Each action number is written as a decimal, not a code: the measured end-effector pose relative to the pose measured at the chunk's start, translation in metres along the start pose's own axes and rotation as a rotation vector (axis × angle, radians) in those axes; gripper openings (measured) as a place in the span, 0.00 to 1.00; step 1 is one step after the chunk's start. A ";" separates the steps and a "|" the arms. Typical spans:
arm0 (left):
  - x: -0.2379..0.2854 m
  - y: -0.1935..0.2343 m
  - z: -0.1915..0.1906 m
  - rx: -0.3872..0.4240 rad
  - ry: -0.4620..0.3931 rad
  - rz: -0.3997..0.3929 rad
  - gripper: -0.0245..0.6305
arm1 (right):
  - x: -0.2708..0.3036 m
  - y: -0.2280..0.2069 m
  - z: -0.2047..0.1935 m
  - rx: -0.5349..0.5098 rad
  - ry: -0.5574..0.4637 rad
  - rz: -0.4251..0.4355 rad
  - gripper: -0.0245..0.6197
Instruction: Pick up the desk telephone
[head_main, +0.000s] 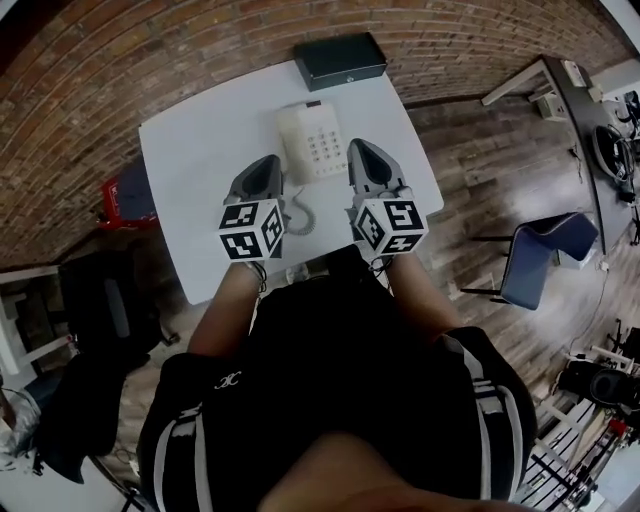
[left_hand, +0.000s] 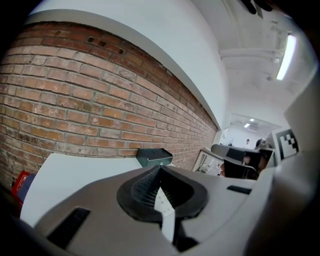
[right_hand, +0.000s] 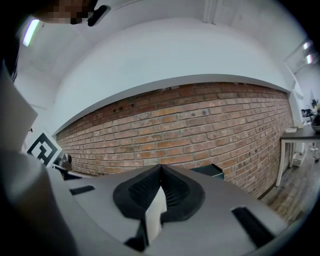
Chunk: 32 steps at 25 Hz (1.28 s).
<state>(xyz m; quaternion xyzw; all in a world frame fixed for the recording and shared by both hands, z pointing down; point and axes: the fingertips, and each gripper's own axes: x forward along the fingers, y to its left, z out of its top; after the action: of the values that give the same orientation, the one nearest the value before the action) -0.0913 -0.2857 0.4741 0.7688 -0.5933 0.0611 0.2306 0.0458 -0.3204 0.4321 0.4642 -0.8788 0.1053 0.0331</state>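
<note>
In the head view, the cream plastic desk telephone (head_main: 313, 140) lies flat on the white bench (head_main: 200, 150), ahead of my hands and between my two grippers, touching neither. Its pale coiled cord (head_main: 298, 215) curls on the bench nearer to me. My left gripper (head_main: 268, 162) sits just beside the telephone's near left corner, and my right gripper (head_main: 362, 148) sits just beside its right edge. A dark green metal box (head_main: 340, 60) rests at the bench's far edge by the red brick wall (head_main: 150, 50). A blue chair (head_main: 545, 255) stands on the wooden plank floor (head_main: 480, 150) to the right.

In the left gripper view, my jaws are clenched together on nothing; beyond them lie the bench, the box and the wall.

In the right gripper view, my jaws are likewise pressed together and empty, facing the wall and the box.
</note>
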 end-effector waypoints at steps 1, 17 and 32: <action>0.004 0.002 -0.001 -0.004 0.006 0.014 0.04 | 0.006 -0.005 -0.003 0.001 0.009 0.013 0.04; 0.078 0.020 -0.033 -0.273 0.093 0.062 0.17 | 0.082 -0.076 -0.067 0.100 0.242 0.170 0.08; 0.129 0.059 -0.086 -0.543 0.171 0.009 0.48 | 0.134 -0.097 -0.149 0.297 0.514 0.300 0.29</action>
<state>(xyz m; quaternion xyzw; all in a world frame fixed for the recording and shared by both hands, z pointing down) -0.0940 -0.3740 0.6147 0.6683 -0.5698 -0.0347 0.4770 0.0435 -0.4495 0.6134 0.2875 -0.8753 0.3495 0.1702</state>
